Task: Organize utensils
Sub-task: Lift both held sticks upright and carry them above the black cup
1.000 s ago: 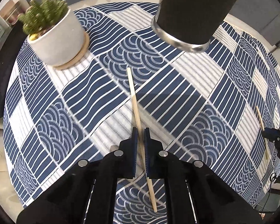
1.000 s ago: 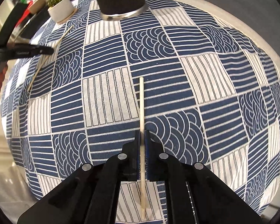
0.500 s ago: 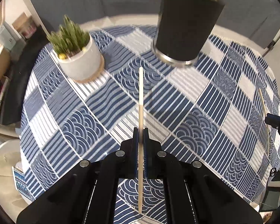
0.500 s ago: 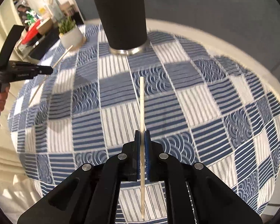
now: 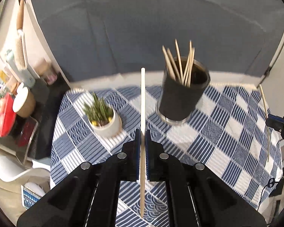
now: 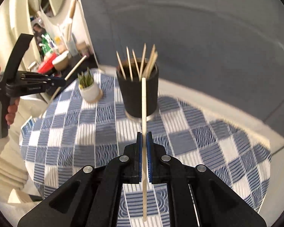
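Above the blue-and-white patterned cloth (image 5: 227, 138) that covers the surface, both grippers hang in the air, each pinching one wooden chopstick. From the left wrist view, the left gripper (image 5: 142, 134) has its jaws pressed tight on the left chopstick (image 5: 143, 98), gripped about midway along — one end reaches up past the far edge of the cloth, the other pokes out below the jaws. The right gripper (image 6: 144, 136) grips the right chopstick (image 6: 143, 106) the same way, with its upper end lying across the front of the black holder (image 6: 138, 94).

That holder stands upright on the cloth toward the far side, on a shiny metal base, with a bunch of chopsticks (image 5: 179, 64) leaning inside it, tips up. Just beside it, to the left in both views, sits a small white pot with a green plant (image 5: 104, 117).

The right wrist view catches the left gripper from the side, held by a hand (image 6: 11, 111) at the frame's left edge — a person in pale clothing stands behind it. Off the cloth's left side, a cluttered shelf area (image 5: 13, 98) holds a red item and a bowl, both blurred.
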Demonstrator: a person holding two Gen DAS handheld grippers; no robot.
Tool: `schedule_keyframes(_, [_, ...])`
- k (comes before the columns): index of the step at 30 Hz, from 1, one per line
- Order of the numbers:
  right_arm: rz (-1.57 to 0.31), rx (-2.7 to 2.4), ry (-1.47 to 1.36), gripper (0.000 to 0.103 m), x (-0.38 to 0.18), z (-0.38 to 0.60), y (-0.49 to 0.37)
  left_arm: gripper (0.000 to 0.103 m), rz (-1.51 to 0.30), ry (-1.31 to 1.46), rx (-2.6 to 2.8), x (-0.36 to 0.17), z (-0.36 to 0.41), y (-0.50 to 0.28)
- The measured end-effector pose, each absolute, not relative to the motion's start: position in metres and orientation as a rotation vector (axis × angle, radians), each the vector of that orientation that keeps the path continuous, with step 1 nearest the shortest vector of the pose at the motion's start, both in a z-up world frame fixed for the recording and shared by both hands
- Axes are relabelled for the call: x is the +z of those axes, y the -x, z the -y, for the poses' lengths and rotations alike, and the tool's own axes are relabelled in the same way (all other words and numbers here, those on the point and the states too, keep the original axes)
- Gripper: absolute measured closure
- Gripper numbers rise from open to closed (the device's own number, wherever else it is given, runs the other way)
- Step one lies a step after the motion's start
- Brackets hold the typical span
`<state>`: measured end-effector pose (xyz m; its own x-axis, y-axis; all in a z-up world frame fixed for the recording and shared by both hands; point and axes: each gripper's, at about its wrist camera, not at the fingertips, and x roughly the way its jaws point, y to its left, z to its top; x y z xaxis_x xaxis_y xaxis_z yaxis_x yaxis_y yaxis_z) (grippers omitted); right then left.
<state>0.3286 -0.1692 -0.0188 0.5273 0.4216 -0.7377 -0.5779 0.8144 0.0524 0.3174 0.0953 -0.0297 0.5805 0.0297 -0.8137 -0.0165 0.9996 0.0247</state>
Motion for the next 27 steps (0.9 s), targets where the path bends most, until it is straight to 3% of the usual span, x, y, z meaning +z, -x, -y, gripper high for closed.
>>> schedule_keyframes(13, [-0.508,0.814,0.065,0.098,0.072,0.157,-0.36,0.098,-0.71,-0.011,-0.031,0.063,-0.083,-0.346])
schedule_keyframes(27, [-0.453,0.878,-0.011,0.098,0.052,0.141,-0.433,0.098,-0.508,-0.002,-0.139,0.08,-0.057,-0.397])
